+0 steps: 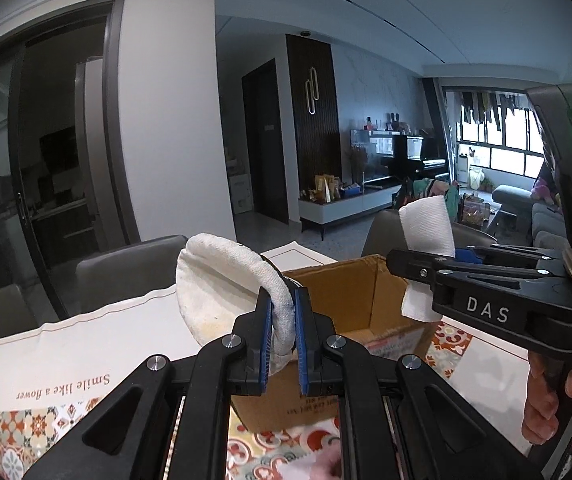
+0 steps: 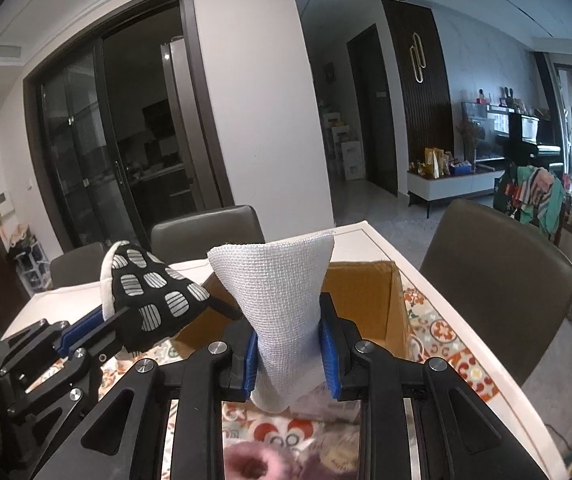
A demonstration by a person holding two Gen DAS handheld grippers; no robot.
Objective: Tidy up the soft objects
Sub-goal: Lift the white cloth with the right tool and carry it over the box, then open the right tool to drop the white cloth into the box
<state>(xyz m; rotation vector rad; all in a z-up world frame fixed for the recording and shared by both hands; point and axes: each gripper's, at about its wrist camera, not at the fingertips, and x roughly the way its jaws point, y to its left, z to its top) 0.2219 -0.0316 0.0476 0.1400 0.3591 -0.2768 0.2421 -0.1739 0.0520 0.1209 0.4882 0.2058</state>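
My left gripper (image 1: pixel 283 308) is shut on the edge of a padded pot holder (image 1: pixel 221 280), whose side in the left wrist view is off-white. In the right wrist view the same pot holder (image 2: pixel 153 296) is black with silver patches, and the left gripper (image 2: pixel 111 318) comes in from the left. My right gripper (image 2: pixel 288 324) is shut on a white woven cloth (image 2: pixel 281 276) that fans upward. An open cardboard box (image 2: pixel 366 292) stands on the table just beyond both grippers. The left wrist view has the right gripper (image 1: pixel 416 276) with the cloth (image 1: pixel 428 220) over the box (image 1: pixel 346 292).
The table carries a patterned cover (image 2: pixel 438 320) with a white border (image 1: pixel 85 344) that bears printed words. Grey chairs (image 2: pixel 498 272) stand along its far and right sides. A hand (image 1: pixel 546 392) grips the right tool. A blurred pink soft thing (image 2: pixel 253 464) lies under the right gripper.
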